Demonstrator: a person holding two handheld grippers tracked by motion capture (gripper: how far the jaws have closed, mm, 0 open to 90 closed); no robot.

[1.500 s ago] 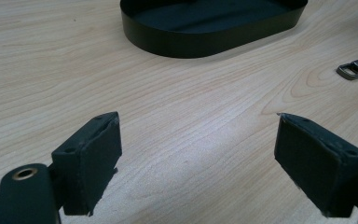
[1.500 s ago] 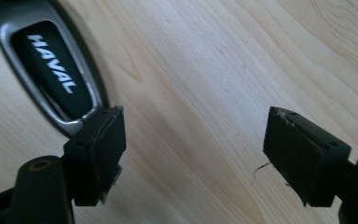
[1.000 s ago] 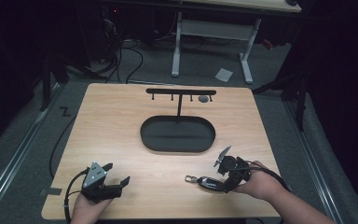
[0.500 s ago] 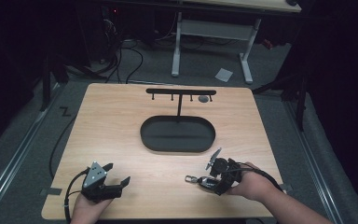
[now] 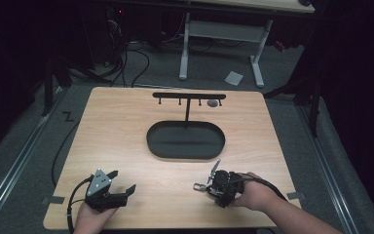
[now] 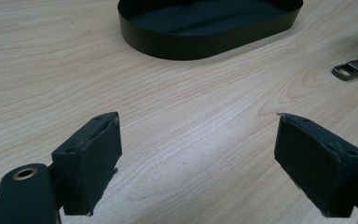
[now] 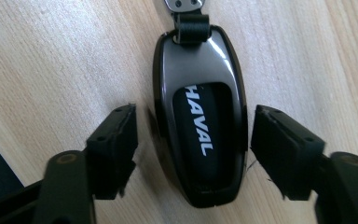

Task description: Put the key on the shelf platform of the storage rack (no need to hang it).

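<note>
1. Jaws of the right gripper (image 7: 193, 140) stand apart on either side of a dark glossy key fob (image 7: 199, 112) marked HAVAL; the right jaw is at the fob's edge, the left just clear of it, so nothing is clamped. Jaws of the left gripper (image 6: 212, 154) are spread wide over bare wood, holding nothing.
2. Wooden surface (image 5: 117, 126): it carries everything, with both grippers near its front edge, the left gripper (image 5: 121, 185) at the left corner, the right gripper (image 5: 209, 184) right of centre.
3. Black oval tray (image 5: 156, 141): it sits mid-surface, and its inside looks empty.
4. Black T-shaped rack (image 5: 189, 96): it rises behind the tray, with a small grey object (image 5: 213, 103) hanging near its right end.
5. Key fob: it lies flat on the wood, well in front of the tray, its metal clasp (image 6: 347, 71) pointing away from the right hand (image 5: 253, 195).
</note>
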